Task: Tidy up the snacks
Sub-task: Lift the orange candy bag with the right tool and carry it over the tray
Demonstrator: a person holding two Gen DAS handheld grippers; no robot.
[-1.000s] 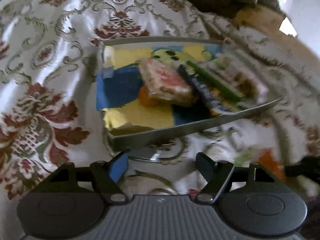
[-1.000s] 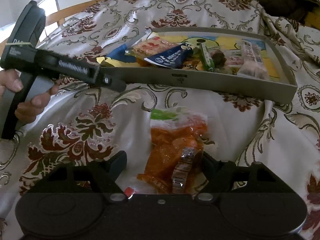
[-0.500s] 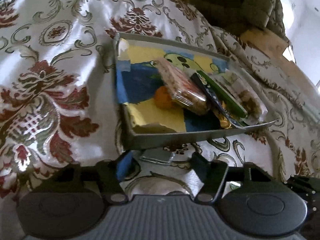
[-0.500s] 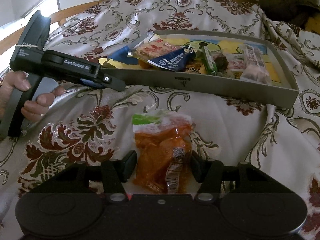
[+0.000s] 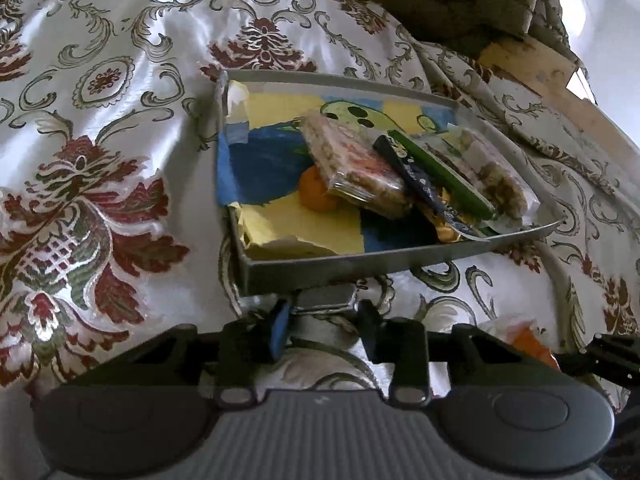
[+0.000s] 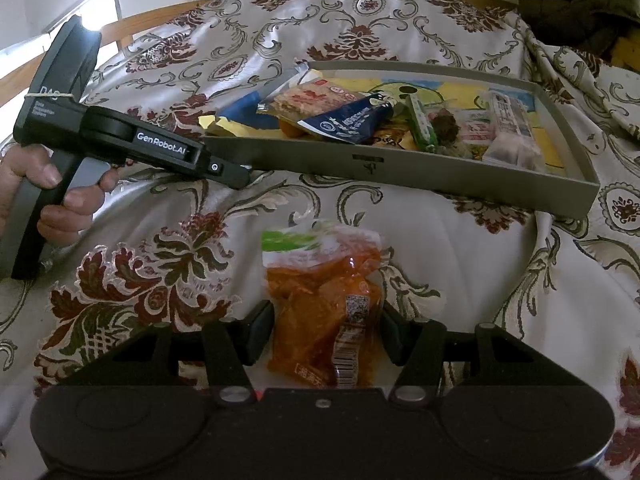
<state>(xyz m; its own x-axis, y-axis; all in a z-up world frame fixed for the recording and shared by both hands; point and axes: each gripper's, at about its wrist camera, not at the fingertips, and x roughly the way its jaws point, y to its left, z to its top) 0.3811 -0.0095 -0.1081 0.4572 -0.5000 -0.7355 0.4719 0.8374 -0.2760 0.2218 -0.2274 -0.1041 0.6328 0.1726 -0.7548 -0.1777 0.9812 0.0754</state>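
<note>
On the patterned cloth [image 6: 400,16], the right tongs [image 6: 326,330] clamp the orange snack pouch [image 6: 320,304]; the left tongs [image 5: 322,324] are closing around the grey tray's [image 6: 400,168] tab.

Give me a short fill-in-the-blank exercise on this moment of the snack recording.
1. The right gripper has its jaws on either side of an ____ snack bag.
2. That bag lies on the patterned cloth, ____ the grey tray.
3. The left gripper has its jaws closing at the tray's ____ corner.
4. The round orange fruit lies ____ the tray.

Missing words: orange; outside; near; inside
</note>
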